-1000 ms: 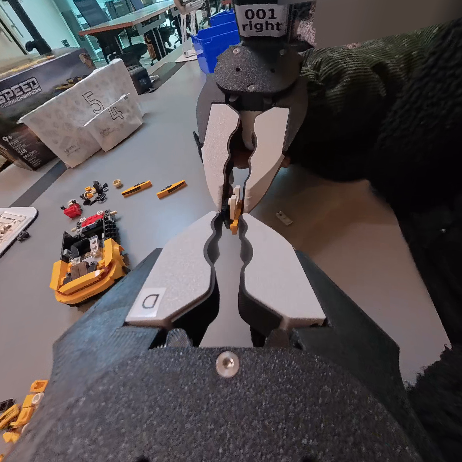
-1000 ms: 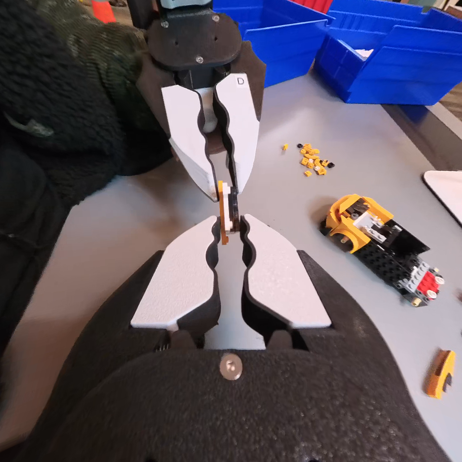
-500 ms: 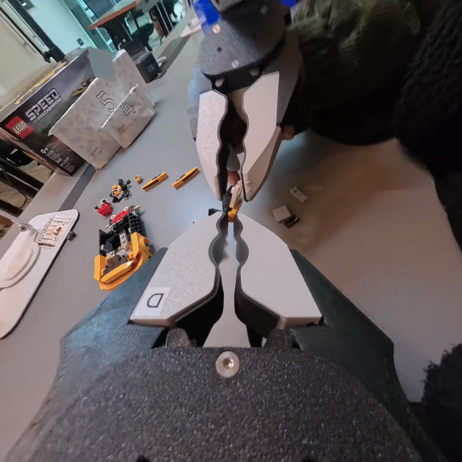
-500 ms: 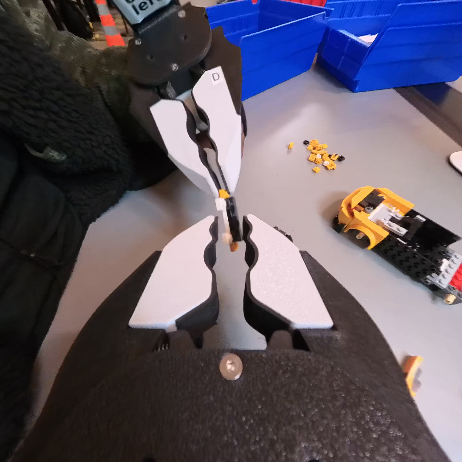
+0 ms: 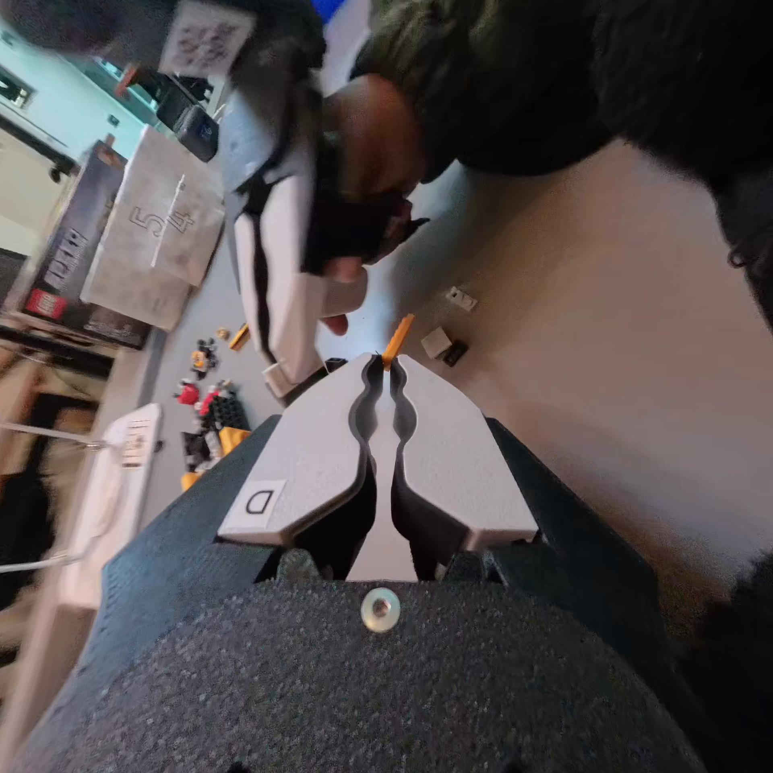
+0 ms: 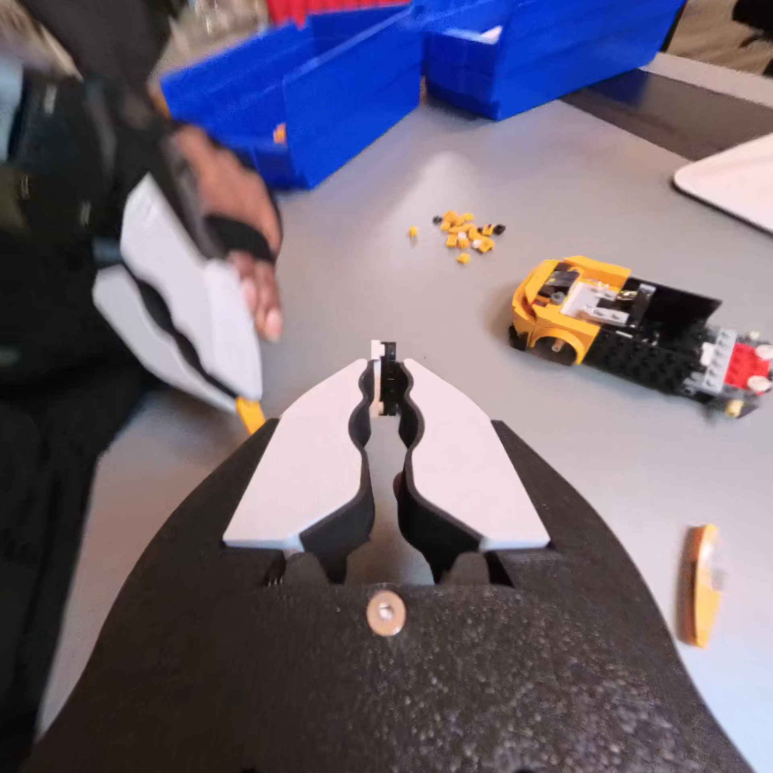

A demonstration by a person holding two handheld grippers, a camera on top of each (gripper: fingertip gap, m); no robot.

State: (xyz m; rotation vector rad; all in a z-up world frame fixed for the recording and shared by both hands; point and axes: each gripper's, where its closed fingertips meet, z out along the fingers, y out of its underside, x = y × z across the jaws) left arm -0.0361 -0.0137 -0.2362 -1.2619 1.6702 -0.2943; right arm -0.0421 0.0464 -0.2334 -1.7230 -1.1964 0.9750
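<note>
Two blue bins [image 6: 343, 100] stand on the grey table [image 6: 543, 481] well beyond the right tongs [image 6: 387, 368], up and to the left of their tips; a third blue bin [image 6: 523, 54] stands farther right. Their insides are mostly hidden by the walls and motion blur; a pale patch shows in the third bin, but its contents cannot be made out. The right tongs are narrowed onto a small black and white brick stack [image 6: 385, 376], both pads pressed to its sides, its top end projecting past the tips. The left tongs [image 5: 387, 364] are almost closed, pinching the lower end of a thin orange plate [image 5: 397, 343], which juts up and right from the tips. Right of the right tongs sits a part-built yellow and black car [image 6: 619, 326]; beyond it lies a scatter of small yellow pieces [image 6: 464, 236], and near right a curved orange piece [image 6: 700, 585]. Left of the left tongs stand two white numbered bags [image 5: 154, 234] against a dark box [image 5: 62, 259], both sealed, contents unseen. A white tray [image 6: 736, 184] is cut off at the frame edge. The person's hand [image 6: 251, 267] is blurred.
</note>
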